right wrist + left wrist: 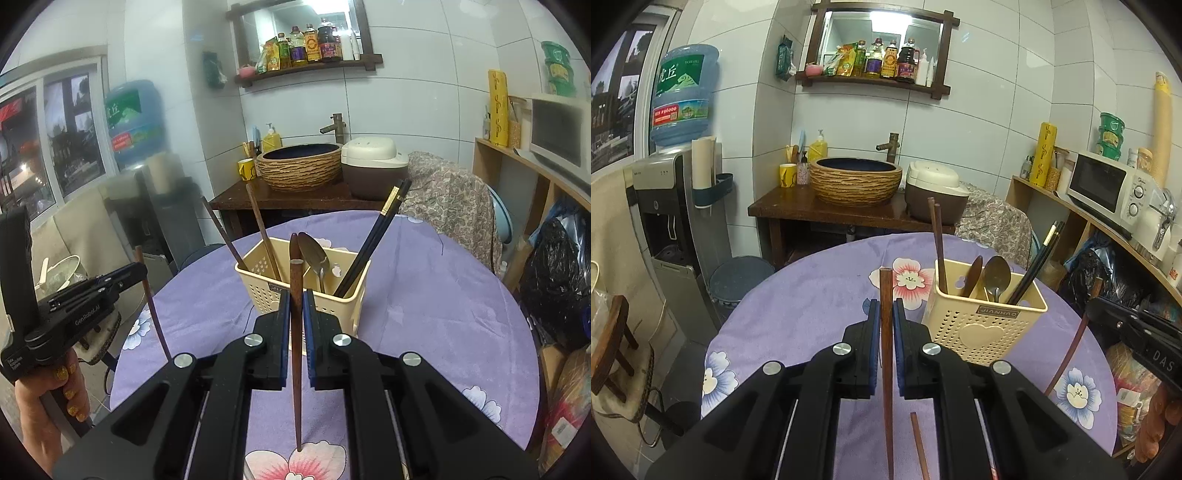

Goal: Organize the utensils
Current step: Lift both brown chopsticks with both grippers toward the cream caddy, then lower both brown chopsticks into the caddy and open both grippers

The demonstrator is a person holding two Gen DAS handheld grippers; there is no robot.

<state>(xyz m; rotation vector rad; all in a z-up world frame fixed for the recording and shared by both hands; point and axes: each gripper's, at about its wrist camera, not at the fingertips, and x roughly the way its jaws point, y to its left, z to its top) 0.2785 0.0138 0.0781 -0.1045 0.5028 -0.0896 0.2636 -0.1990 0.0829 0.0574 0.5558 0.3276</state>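
Now, left wrist view: the left gripper (pixel 885 314) is closed on a brown chopstick (pixel 885 332), which stands almost upright between the blue pads.
Chopstick in left gripper: its square top end rises above the fingertips, and its lower part runs down past the bottom edge of the picture.
Counter: a round counter (pixel 798 310) under a purple cloth with flower prints.
Loose chopstick: one more brown stick (pixel 919 446) lies on the cloth, low in the picture, just right of the held one.
Utensil holder: a cream plastic holder (pixel 982 328) with small holes and a heart shape stands on the counter, to the right of the left gripper.
Inside holder: two brown chopsticks (pixel 936 236) at the back, a wooden spoon (pixel 973 275), a metal spoon (pixel 996 275) and black chopsticks (pixel 1038 262) leaning to the right.
Right gripper in this view: it shows at the right edge (pixel 1108 314), with a thin brown stick hanging below it.
Right wrist view: the right gripper (pixel 295 314) is clamped on a brown chopstick (pixel 295 332), which is nearly upright; its thin tip points down over a pink flower on the cloth.
Holder in this view: the holder (pixel 266 288) stands just behind the right gripper, partly hidden by it.
Left gripper in this view: it is at the left side (pixel 142 271), gripping its chopstick, and a hand (pixel 55 384) with yellow nails holds its handle.
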